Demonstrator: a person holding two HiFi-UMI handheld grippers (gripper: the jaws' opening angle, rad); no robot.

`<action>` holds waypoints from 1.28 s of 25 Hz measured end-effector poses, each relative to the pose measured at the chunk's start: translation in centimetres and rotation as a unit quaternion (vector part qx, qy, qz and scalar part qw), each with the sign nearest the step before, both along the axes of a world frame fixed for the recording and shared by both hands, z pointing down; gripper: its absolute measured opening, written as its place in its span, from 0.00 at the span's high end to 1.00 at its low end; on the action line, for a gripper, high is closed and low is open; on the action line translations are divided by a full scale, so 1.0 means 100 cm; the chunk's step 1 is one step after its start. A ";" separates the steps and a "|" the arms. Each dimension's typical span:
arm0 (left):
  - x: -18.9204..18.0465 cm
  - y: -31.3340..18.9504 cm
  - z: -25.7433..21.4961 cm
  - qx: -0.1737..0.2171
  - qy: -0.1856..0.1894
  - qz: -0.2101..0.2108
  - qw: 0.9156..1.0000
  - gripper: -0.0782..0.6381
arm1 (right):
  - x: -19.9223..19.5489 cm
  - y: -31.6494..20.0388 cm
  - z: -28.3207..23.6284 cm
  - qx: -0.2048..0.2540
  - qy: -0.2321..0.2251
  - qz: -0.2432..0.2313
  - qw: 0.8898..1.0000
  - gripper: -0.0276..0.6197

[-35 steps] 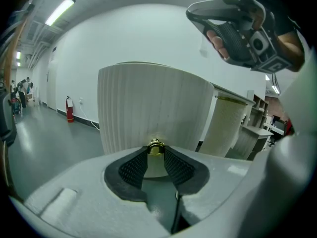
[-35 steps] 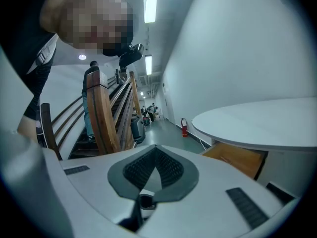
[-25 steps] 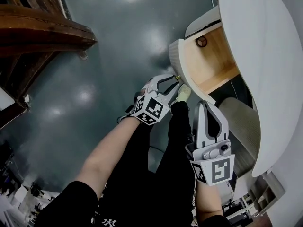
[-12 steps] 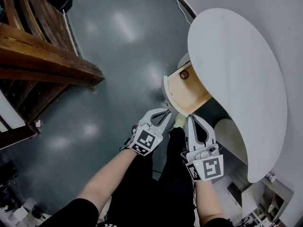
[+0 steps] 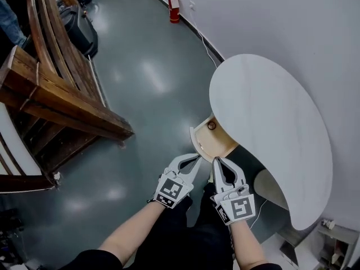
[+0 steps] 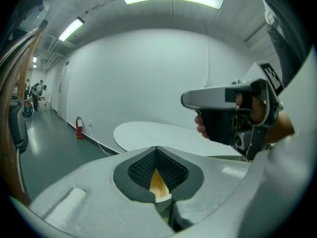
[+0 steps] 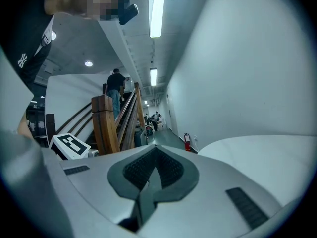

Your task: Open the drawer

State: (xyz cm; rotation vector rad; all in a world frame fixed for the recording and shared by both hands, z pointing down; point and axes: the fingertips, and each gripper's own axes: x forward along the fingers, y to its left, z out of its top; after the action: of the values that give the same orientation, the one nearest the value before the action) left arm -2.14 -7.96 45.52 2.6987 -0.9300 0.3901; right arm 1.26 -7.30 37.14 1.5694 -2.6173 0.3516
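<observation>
The wooden drawer (image 5: 212, 139) stands pulled out from under the white oval tabletop (image 5: 270, 128), with a small round thing lying inside at its back. Both grippers hover side by side above and in front of it, touching nothing. My left gripper (image 5: 194, 158) is shut and empty; in the left gripper view (image 6: 157, 155) a sliver of the drawer's pale wood (image 6: 158, 183) shows past its closed jaws. My right gripper (image 5: 217, 162) is shut and empty too, its pads meeting in the right gripper view (image 7: 154, 155).
A wooden staircase (image 5: 62, 106) runs along the left over the grey floor. A red fire extinguisher (image 5: 174, 8) stands by the far wall, and a cable trails along the wall's foot. People stand far down the hall (image 7: 118, 86).
Both grippers have risen away from the open drawer, which now looks smaller and lower. The left jaws, open by the drawer front a second ago, have closed on nothing.
</observation>
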 end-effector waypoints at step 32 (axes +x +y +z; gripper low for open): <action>0.015 -0.029 -0.252 0.089 0.095 -0.035 0.991 0.88 | 0.026 -0.035 -0.167 0.076 -0.008 -0.005 0.997 0.93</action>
State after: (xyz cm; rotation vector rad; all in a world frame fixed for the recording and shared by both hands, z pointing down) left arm -0.59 -10.86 20.34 2.7894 -1.0442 0.0345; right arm 3.85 -10.85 20.44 1.6011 -2.7208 0.1691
